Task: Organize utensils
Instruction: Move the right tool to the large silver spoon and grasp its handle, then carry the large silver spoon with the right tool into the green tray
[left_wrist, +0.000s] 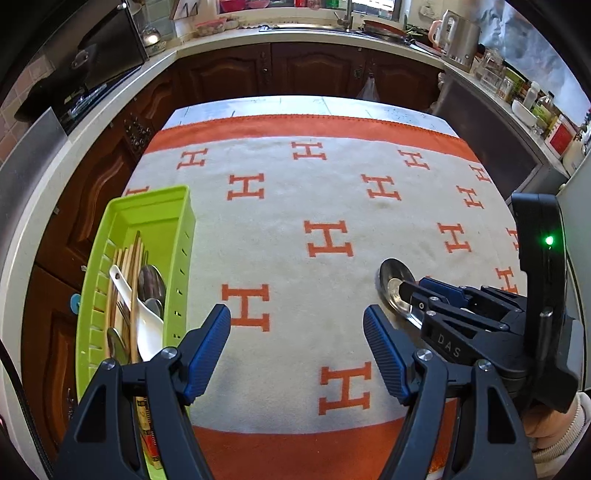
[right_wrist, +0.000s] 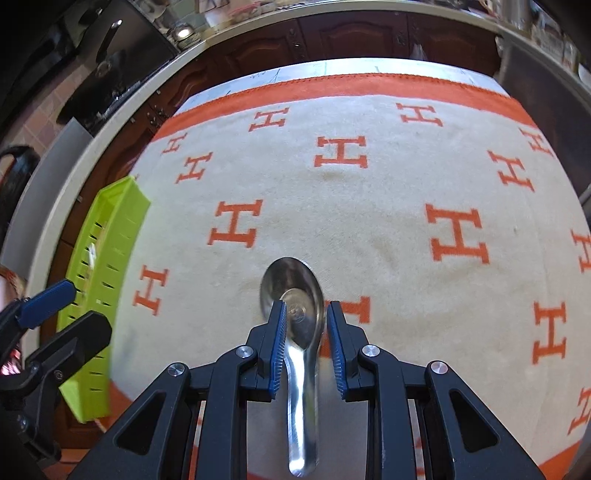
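While clamping the spoon across the smooth edges of its bowl, points steeply down over the right half of the cloth, well apart from the tray at the desk's left edge. So much for the right tongs: shut on polished steel, with the handle back beneath them and the bowl out past the tips. As for the left tongs: wide open, empty, hanging just right of the tray's near end.

Main risk, as judged: slipping. Narrow hold on curved, glossy metal. Could pivot or slide out on a quick swing leftward, then drop onto the cloth short of the tray. Soft landing, probably no harm, but then a fresh pick-up from a flat-lying pose.

Second risk: crossing paths with the open left tongs, now between spoon and tray. Could get clipped on a straight sweep left. Better moved aside first, or used to steady the tray.

Third: a crowded tray. Holds chopsticks, a white spoon, a fork and other steel spoons, bunched toward the near end. Could land across the pile or over the rim instead of lengthways. Looks like light plastic too, right at the desk's edge. Might shift or tip off under a knock from either tongs.
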